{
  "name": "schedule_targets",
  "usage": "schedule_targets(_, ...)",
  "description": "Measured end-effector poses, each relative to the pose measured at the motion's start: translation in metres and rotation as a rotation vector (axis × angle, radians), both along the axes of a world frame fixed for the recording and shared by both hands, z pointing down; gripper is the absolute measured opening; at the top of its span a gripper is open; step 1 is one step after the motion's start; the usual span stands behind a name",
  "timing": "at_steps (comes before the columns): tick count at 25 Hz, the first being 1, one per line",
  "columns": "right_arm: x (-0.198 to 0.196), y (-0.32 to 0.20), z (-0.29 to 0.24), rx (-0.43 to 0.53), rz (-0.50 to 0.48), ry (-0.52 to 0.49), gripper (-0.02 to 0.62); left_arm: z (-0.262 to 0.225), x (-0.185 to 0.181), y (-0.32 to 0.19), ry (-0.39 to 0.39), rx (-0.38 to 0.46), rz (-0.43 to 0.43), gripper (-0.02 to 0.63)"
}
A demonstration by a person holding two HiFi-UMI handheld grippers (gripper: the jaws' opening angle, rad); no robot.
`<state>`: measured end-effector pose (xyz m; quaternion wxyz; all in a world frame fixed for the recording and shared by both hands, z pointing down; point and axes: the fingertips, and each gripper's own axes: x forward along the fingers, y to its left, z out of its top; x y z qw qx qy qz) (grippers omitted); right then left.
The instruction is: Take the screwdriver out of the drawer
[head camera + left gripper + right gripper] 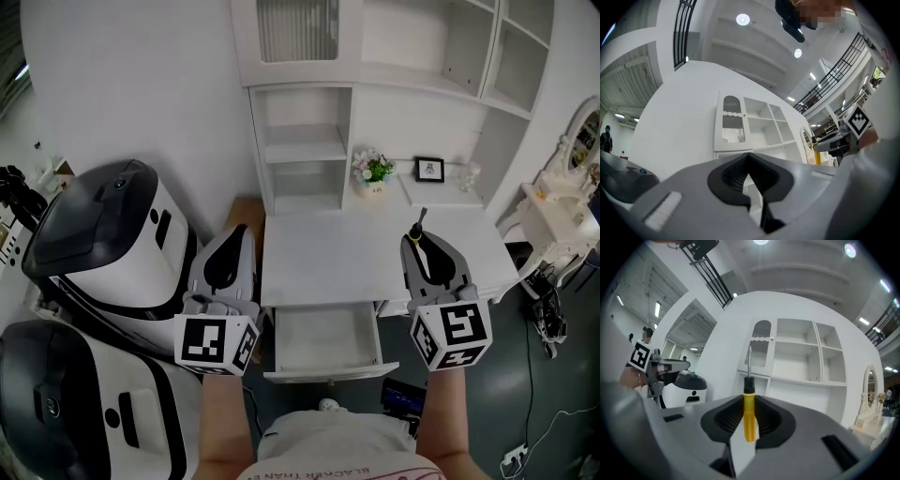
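at a smooth white desk in a white room, boxy shelf hutch at 12 o'clock and open drawer at 6, my right claw grips the screwdriver by its glossy yellow handle, out of the drawer, steel shaft toward 12; my left claw is pinched closed, empty.

In the head view only a dark end of the screwdriver shows above the right gripper; its handle is hidden between the jaws. That gripper also hides a stretch of the desk's front edge. What the small picture frame holds is too small to tell. At lower left, the white-and-black machine is cut off by the frame's edges. In the right gripper view the shaft's tip, upper centre, is perhaps flat, but it blurs into the ribbed cabinet door.
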<state>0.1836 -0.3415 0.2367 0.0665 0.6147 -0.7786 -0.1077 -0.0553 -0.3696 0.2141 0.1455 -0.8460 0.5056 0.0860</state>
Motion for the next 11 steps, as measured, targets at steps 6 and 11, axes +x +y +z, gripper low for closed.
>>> schedule_targets(6,0.002,0.006,0.001,-0.008,0.023,-0.017,0.077,-0.003,-0.002,0.006,-0.001,-0.001,0.002,0.008)
schedule_targets(11,0.002,0.015,0.006,-0.018,0.030,-0.027,0.077,0.000,-0.004,0.014,-0.003,-0.002,0.007,0.008)
